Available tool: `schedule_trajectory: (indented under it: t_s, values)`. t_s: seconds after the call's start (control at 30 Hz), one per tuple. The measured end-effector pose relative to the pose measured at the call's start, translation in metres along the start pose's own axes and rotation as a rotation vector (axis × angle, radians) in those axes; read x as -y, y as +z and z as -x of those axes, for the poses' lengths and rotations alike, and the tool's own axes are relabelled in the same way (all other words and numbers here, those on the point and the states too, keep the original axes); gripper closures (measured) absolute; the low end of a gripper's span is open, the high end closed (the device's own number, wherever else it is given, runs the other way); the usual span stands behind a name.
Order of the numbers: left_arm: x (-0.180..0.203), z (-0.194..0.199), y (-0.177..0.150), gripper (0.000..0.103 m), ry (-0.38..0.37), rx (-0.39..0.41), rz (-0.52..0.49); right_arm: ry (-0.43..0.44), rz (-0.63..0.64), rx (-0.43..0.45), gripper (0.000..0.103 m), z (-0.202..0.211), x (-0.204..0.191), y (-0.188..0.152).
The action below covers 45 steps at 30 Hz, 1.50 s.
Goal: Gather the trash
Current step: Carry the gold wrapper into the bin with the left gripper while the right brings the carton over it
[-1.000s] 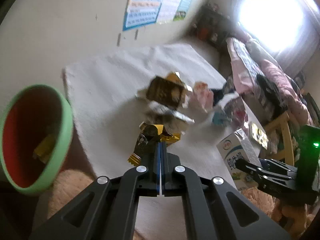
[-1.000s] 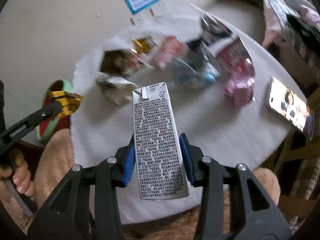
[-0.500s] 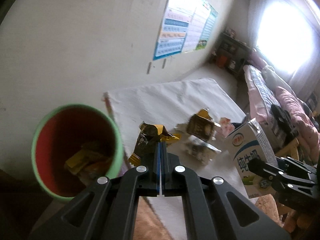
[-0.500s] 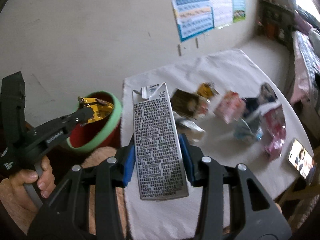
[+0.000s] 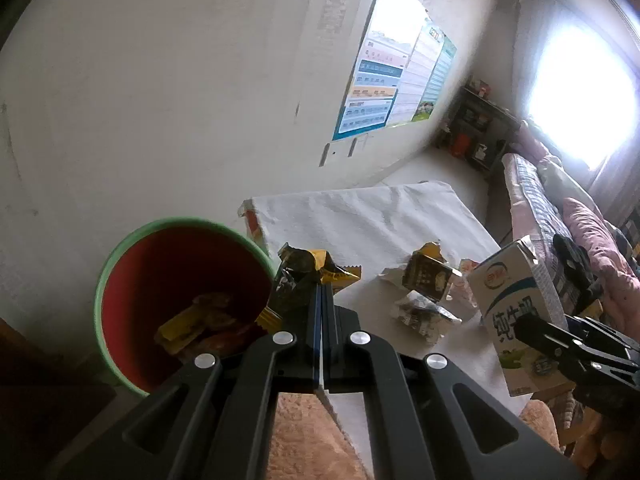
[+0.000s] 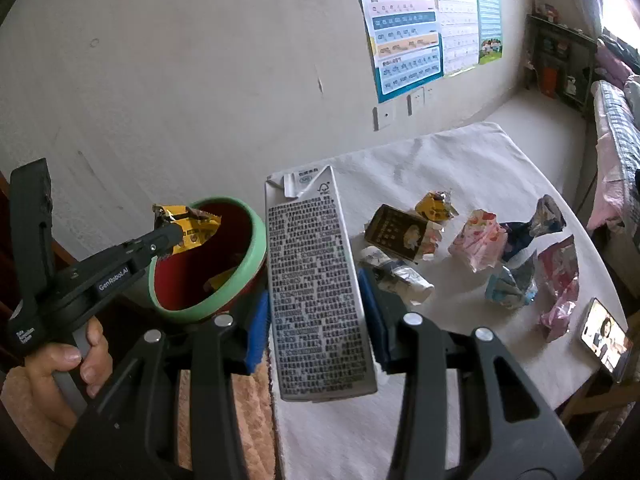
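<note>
White table [image 6: 460, 168]; left claw [image 5: 320, 292] pinches a yellow wrapper [image 5: 316, 268] by the bin rim [image 5: 120, 256], right claw [image 6: 316, 312] clamps the milk carton [image 6: 316, 300]

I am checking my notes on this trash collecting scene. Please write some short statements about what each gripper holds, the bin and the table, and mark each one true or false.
1. The left gripper is shut on a yellow wrapper. True.
2. The right gripper is empty. False: its fingers clamp a milk carton.
3. The bin has a green rim and a red inside. True.
4. The bin is empty. False: some wrappers already lie in it.
5. A phone with a lit screen lies on the white table. True.
6. No trash is left on the table. False: several wrappers still lie there.
</note>
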<state>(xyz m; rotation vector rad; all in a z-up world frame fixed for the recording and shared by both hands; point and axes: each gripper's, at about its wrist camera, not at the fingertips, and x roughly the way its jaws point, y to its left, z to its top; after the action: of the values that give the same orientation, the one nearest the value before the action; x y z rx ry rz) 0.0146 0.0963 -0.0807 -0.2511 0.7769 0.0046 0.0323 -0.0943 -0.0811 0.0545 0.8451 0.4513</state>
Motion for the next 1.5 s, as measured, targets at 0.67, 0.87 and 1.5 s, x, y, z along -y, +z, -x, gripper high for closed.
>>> schedule_trajectory:
  t_s: [0.67, 0.87, 1.5]
  values:
    - [-0.021, -0.004, -0.004, 0.103, 0.048, -0.014, 0.038, 0.049, 0.046, -0.034, 0.062, -0.021, -0.022, 0.003]
    - [-0.029, -0.006, -0.006, 0.103, 0.062, -0.019, 0.055, 0.057, 0.059, -0.047, 0.062, -0.026, -0.029, 0.002]
    - [-0.080, -0.005, -0.012, 0.103, 0.135, -0.023, 0.136, 0.122, 0.108, -0.139, 0.062, -0.070, -0.065, 0.007]
